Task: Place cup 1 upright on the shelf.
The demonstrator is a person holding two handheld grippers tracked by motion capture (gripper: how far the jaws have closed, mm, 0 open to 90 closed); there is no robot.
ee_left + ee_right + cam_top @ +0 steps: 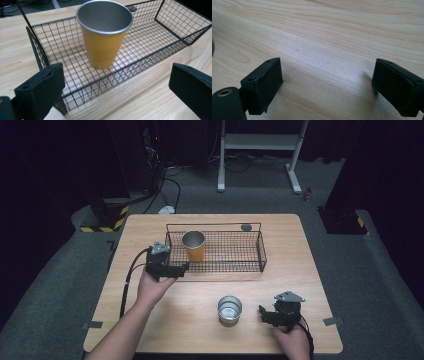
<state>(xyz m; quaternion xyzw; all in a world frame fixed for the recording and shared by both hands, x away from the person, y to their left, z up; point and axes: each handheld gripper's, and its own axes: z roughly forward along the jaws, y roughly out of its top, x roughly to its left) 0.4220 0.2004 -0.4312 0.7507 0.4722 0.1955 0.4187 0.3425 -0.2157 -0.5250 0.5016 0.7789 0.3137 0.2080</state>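
Right, nearest the person the right gripper [266, 314] is resting low at the front right of the table [300, 250], jaws spread wide with nothing between them, only bare wood grain showing past its pads in the right gripper view; just to its left the silver cup [230, 309] is standing upright on the table, mouth up, near but not touching the jaws; farther in, the left gripper [181, 269] is hovering at the front left corner of the wire basket [262, 251], jaws also parted wide and holding nothing; the yellow cup [103, 35] is sitting inside the basket at its left end, straight ahead of and slightly beyond the left gripper, just behind the front wire wall; it is standing upright on the mesh floor, long axis vertical, steel rim opening upward, narrower base down; the left hand is clearly the nearer one to the yellow cup, the right being well apart from it across the table; judging from this, the left gripper is either just clear of the cup after placing it or lined up to close on it, can't tell which; at the far rim of the basket a small dark round object [246, 227] is lying on the table
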